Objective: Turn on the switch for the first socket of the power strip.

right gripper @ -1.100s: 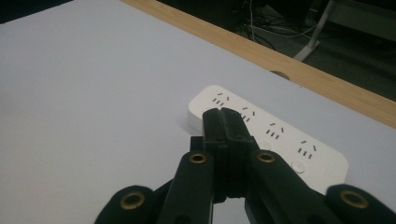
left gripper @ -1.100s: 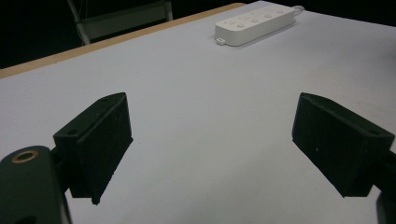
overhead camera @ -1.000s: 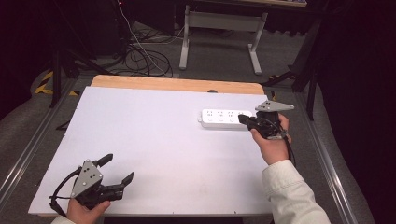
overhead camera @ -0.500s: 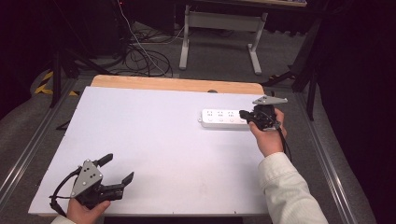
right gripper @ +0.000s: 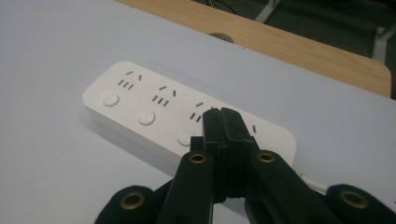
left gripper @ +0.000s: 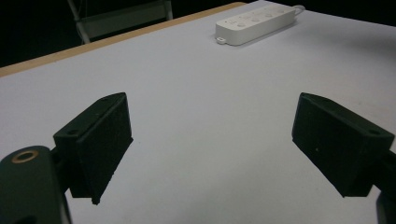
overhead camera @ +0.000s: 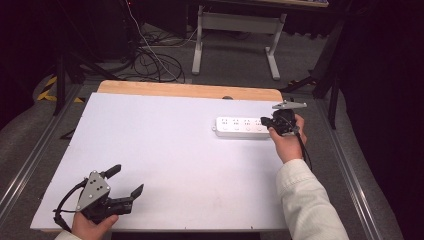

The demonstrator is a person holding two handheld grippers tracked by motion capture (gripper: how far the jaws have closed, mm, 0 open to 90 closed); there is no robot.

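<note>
The left claw point(overhead camera: 125, 182) is seen at the near left corner of the white tabletop point(overhead camera: 165, 150) in the high view, held low by the person's left hand point(overhead camera: 92, 225), w/ its jaws spread wide apart and nothing between them. In the left gripper view the same two black jaws are shown far apart over bare tabletop point(left gripper: 205, 121); the power strip point(left gripper: 256, 21) is seen well beyond them, toward the far edge, slightly to the right.

Approx. mid-tabletop, nothing is carried. A wooden strip point(overhead camera: 190, 90) is seen along the far edge of the white sheet.

Further right, the white power strip point(overhead camera: 240, 127) is laid flat, lengthwise across the tabletop, near the far right corner. Its right end is met by the right claw point(overhead camera: 265, 122), held by the person's right hand point(overhead camera: 286, 142) in a pale sleeve point(overhead camera: 307, 200).

In the right gripper view the right claw point(right gripper: 223, 116) is shown w/ its jaws pressed together, nothing gripped. The tips are placed over the top face of the power strip point(right gripper: 140, 102), at the socket nearest its cable end, beside a round button point(right gripper: 186, 138). Whether the tips actually touch the surface cannot be told. The strip's other sockets and buttons are spread out to the left of the claw; the cable point(right gripper: 313, 182) is seen leaving at the right.
</note>
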